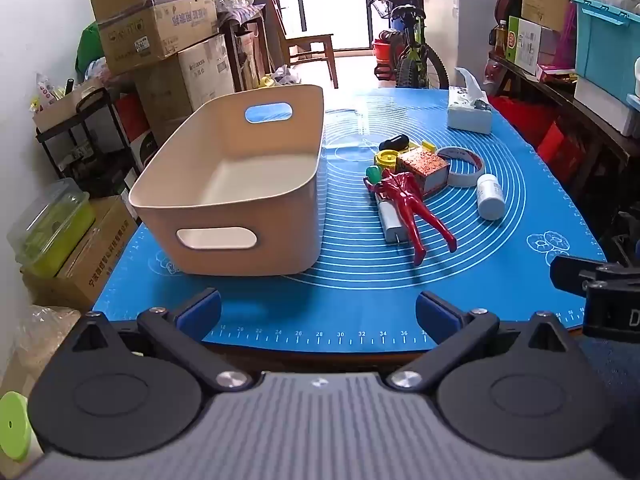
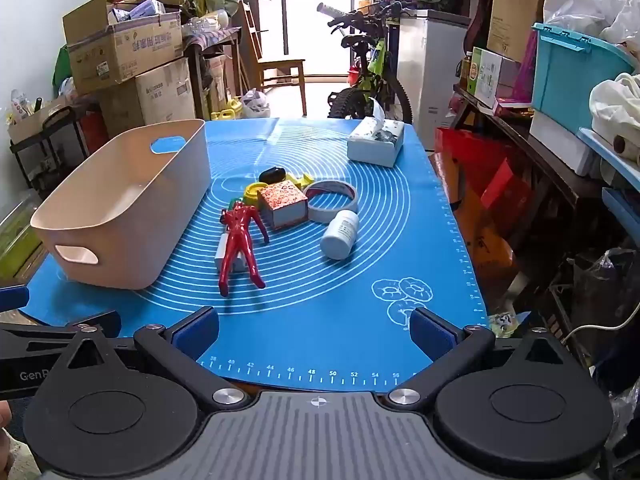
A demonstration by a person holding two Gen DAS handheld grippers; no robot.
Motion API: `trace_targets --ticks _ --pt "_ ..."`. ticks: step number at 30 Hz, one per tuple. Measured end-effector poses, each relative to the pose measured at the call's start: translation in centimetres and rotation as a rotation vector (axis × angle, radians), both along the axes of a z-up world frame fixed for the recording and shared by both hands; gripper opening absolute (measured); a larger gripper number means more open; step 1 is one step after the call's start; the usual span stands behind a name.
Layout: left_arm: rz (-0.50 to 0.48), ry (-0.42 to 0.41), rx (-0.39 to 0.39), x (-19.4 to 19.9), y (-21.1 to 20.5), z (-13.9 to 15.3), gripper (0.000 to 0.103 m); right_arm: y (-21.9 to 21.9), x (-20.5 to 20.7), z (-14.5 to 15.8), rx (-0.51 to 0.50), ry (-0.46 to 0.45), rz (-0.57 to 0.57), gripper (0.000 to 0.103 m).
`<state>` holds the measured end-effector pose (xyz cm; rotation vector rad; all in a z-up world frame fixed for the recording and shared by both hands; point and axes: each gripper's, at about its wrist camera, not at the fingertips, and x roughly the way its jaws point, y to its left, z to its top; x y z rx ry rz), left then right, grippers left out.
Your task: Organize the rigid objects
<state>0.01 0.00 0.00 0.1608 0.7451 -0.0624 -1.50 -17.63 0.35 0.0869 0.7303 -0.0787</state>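
An empty beige bin [image 1: 240, 184] [image 2: 128, 204] with cut-out handles stands on the left of the blue mat [image 1: 360, 280] [image 2: 320, 312]. Right of it lies a cluster: a red figurine [image 1: 408, 204] [image 2: 240, 236] over a white charger [image 1: 390, 220], a red patterned box [image 1: 426, 168] [image 2: 284, 204], a tape roll [image 1: 464, 166] [image 2: 332, 200], a white bottle [image 1: 490, 196] [image 2: 340, 234], a yellow piece [image 1: 386, 158] and a black object [image 1: 394, 143]. My left gripper [image 1: 318, 312] and right gripper [image 2: 314, 330] hang open at the mat's near edge, with nothing between the fingers.
A tissue box [image 1: 470, 110] [image 2: 376, 142] sits at the mat's far right. Stacked cardboard boxes [image 1: 160, 40] fill the left side, a bicycle [image 1: 408, 40] stands beyond the table, and shelves with a teal crate [image 2: 576, 76] line the right.
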Motion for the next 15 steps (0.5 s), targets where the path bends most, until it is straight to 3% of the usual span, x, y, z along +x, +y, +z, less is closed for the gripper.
trace_targets --ticks 15 --pt "-0.010 0.007 0.003 -0.20 0.16 -0.17 0.102 -0.66 0.00 -0.32 0.016 0.010 0.001 0.101"
